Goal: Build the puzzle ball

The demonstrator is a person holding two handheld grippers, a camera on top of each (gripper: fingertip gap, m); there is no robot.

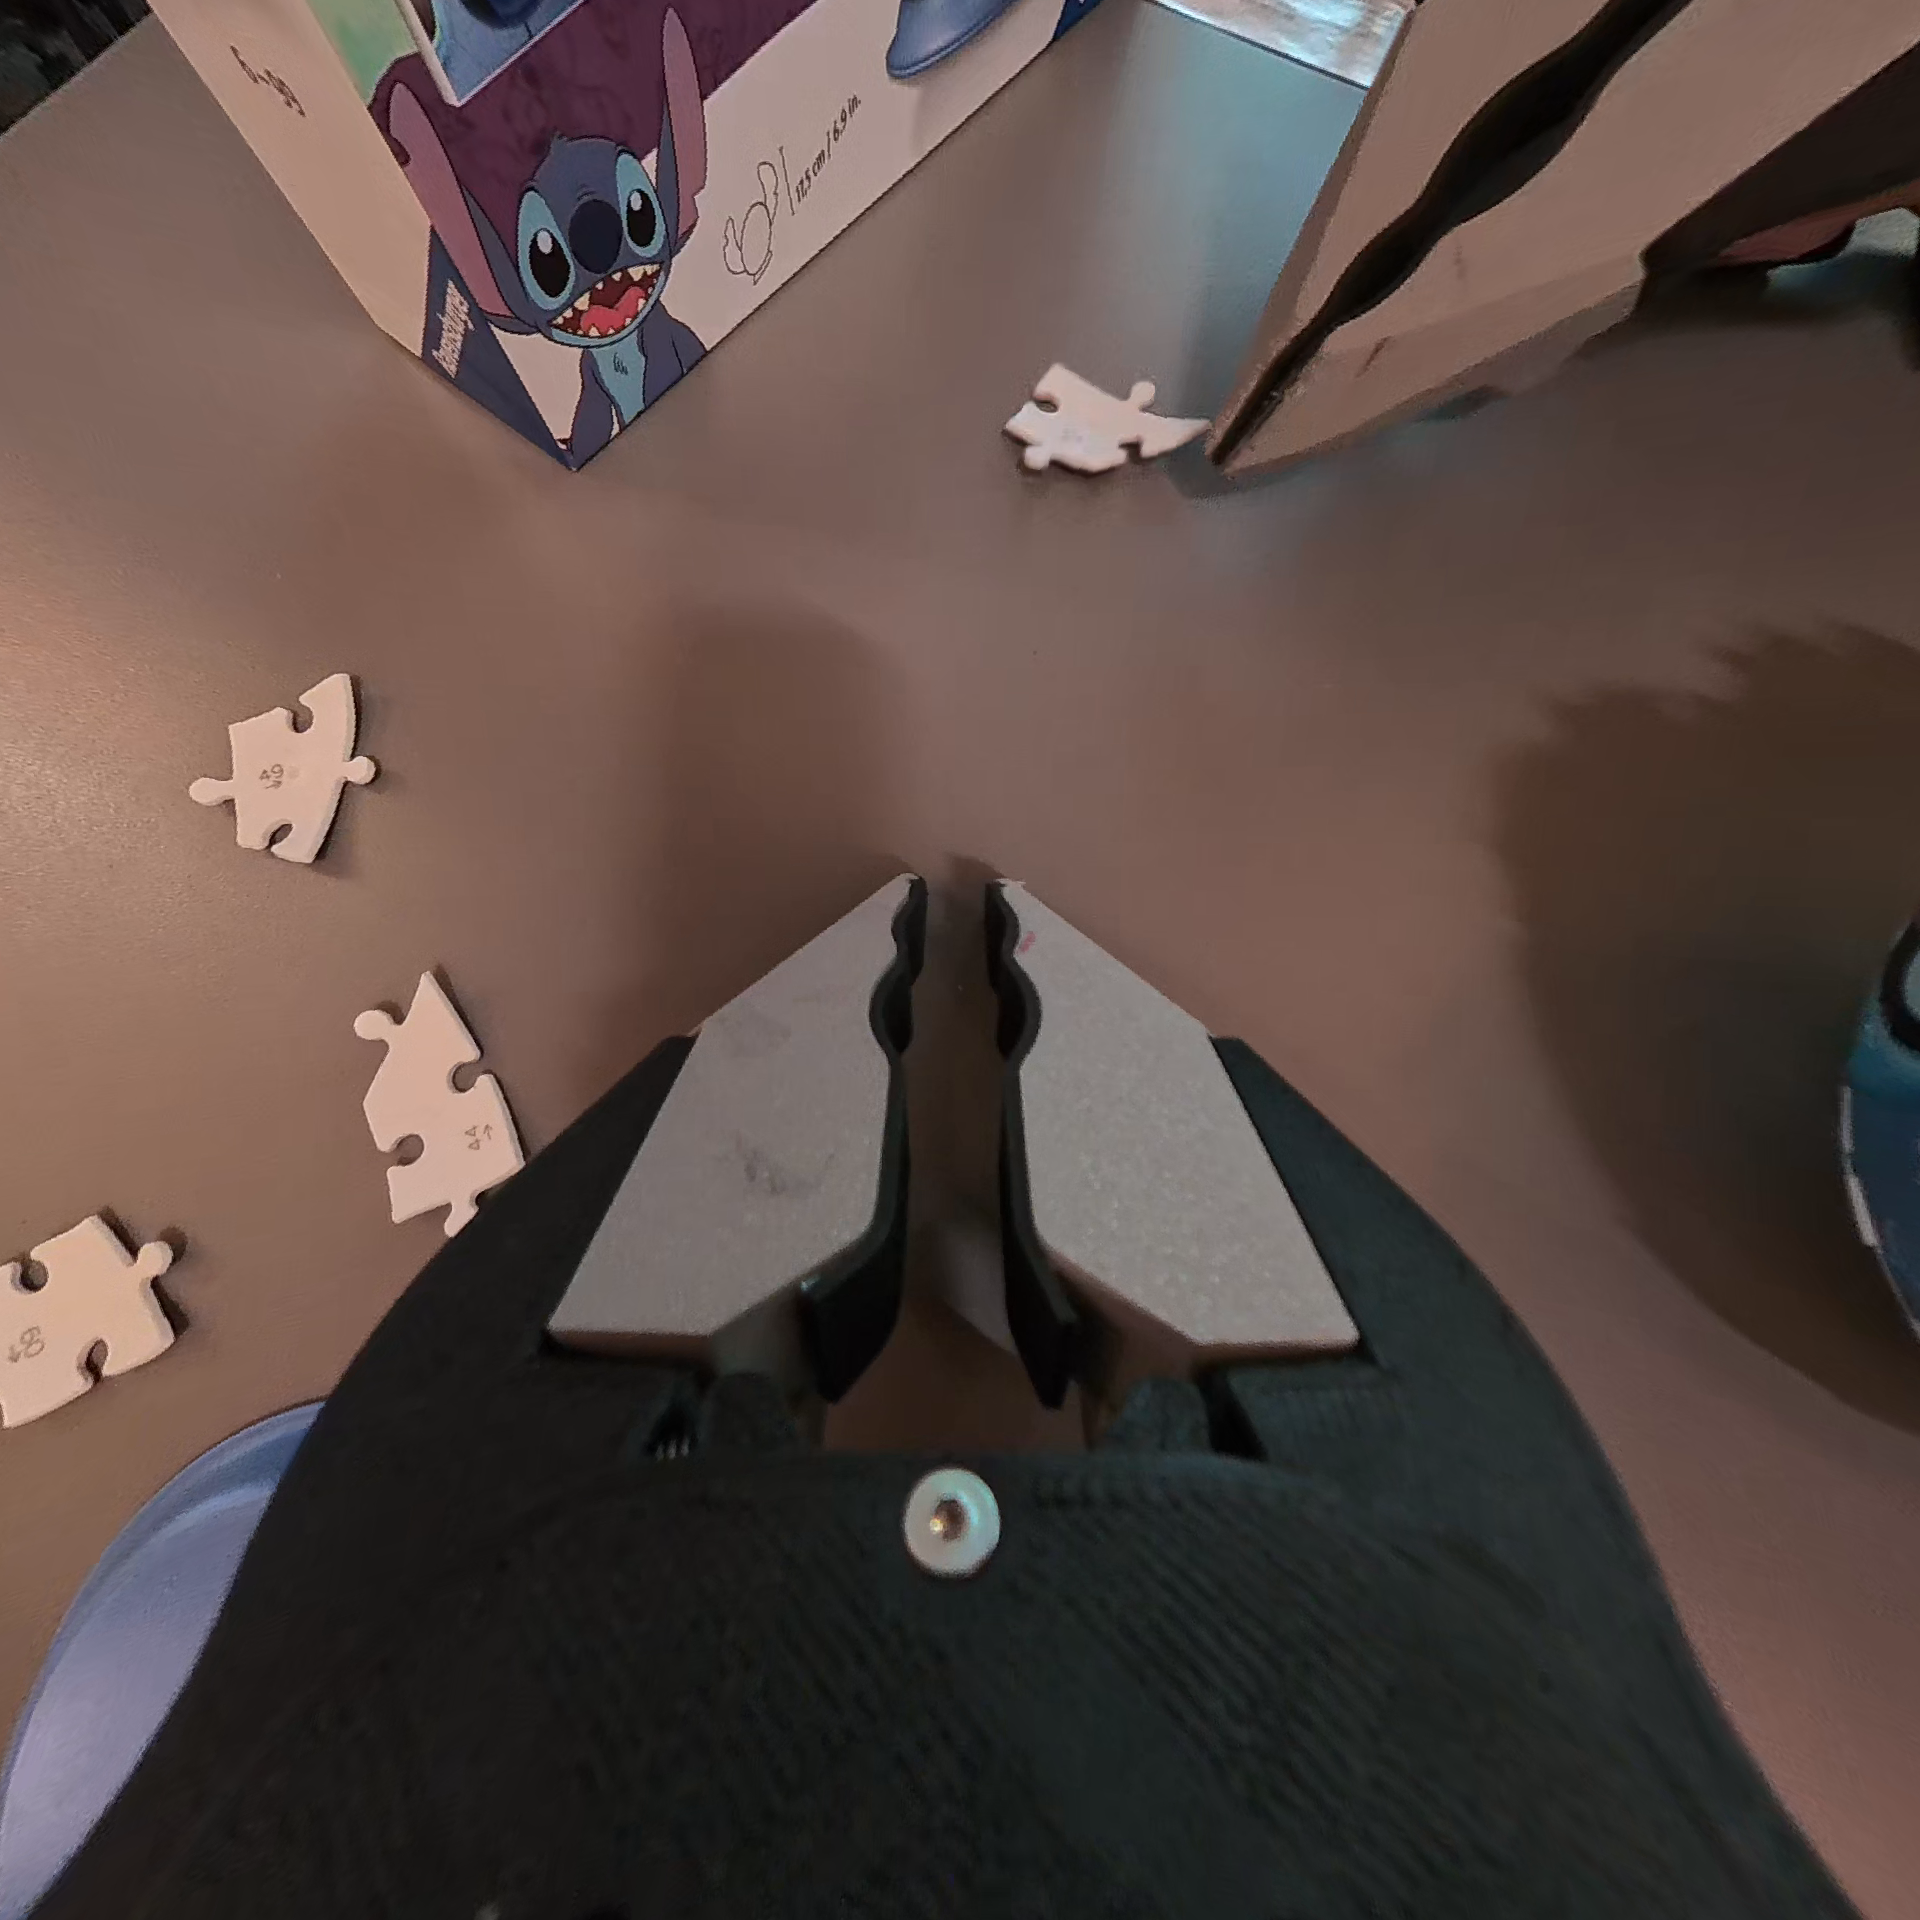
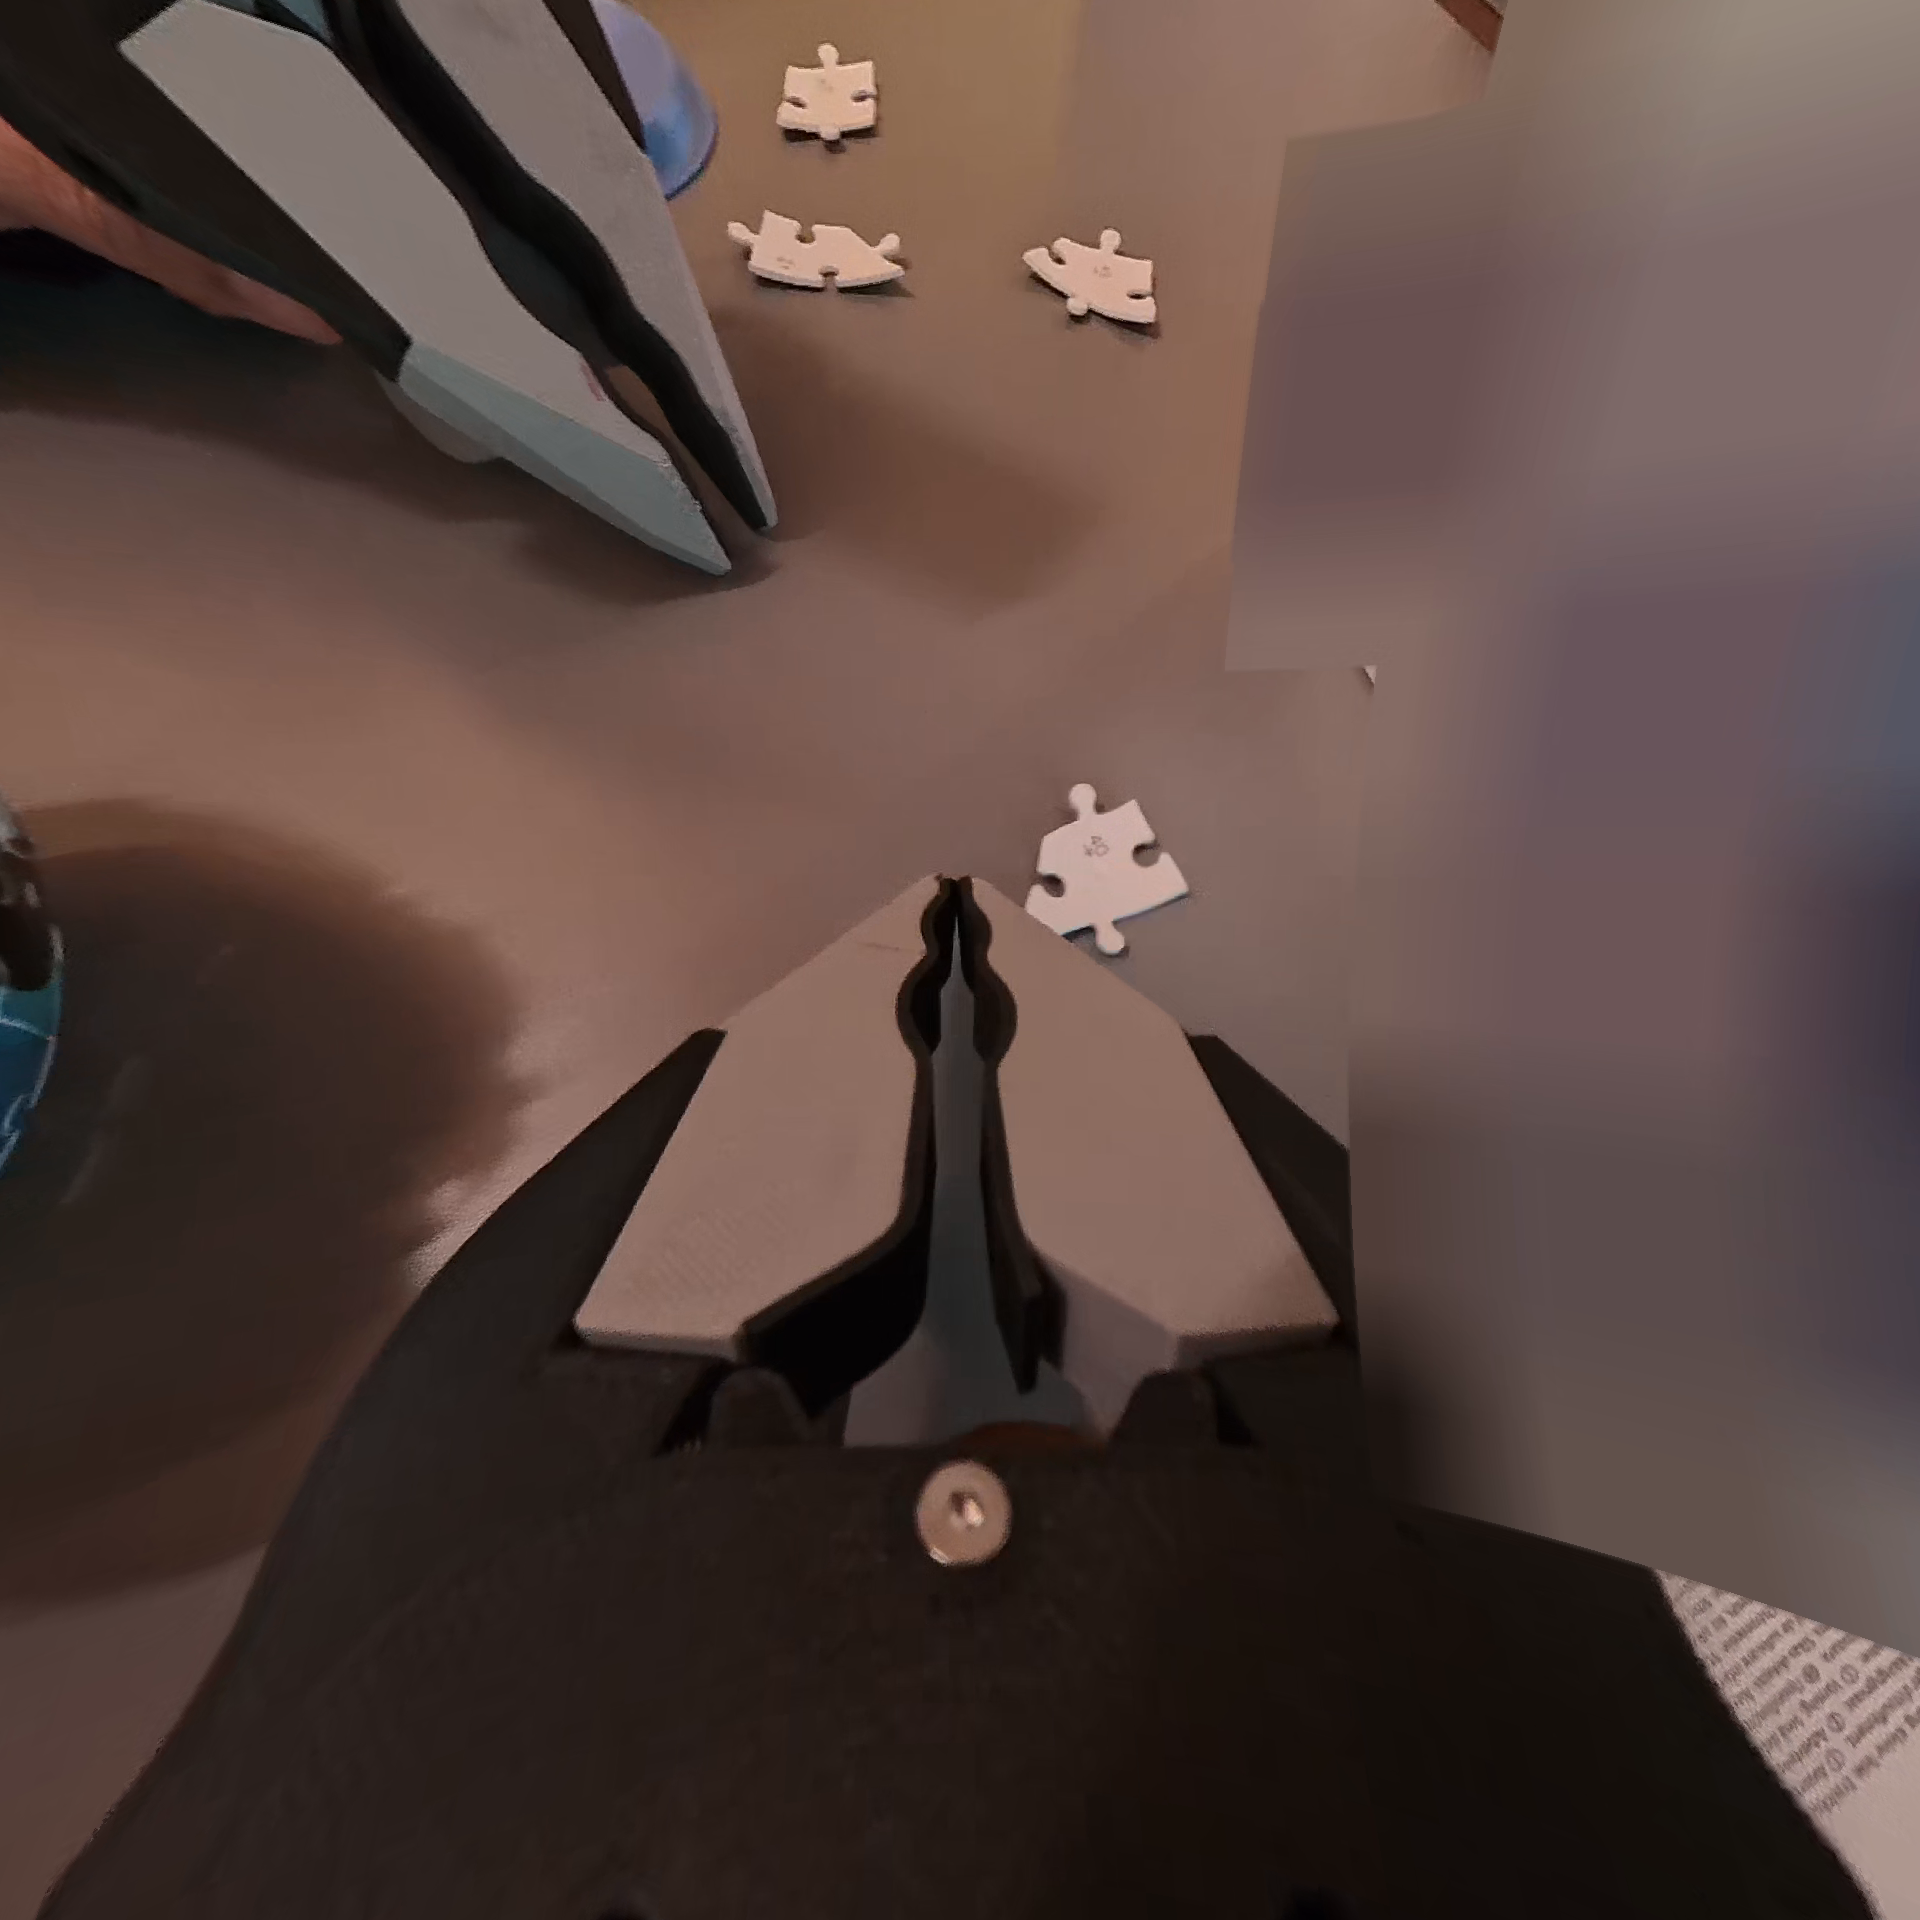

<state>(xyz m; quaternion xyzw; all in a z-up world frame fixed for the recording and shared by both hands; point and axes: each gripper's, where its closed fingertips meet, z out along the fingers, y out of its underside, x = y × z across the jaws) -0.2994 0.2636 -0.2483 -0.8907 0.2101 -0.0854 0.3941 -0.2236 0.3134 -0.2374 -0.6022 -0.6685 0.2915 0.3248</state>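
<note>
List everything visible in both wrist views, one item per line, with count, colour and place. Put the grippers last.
puzzle pieces: four, white side up, loose on the table; three lie left of the left gripper, one beside the right gripper's tips.
puzzle box: one, white and purple with a blue cartoon figure, standing at the far side in the left wrist view.
puzzle ball: one, blue, only an edge shows at the right border of the left wrist view.
round blue stand: one, pale blue, lower left corner of the left wrist view.
printed sheet: one, white, lower right corner of the right wrist view.
table: one, brown-grey.
left gripper: slightly open, empty.
right gripper: shut, empty.
</note>
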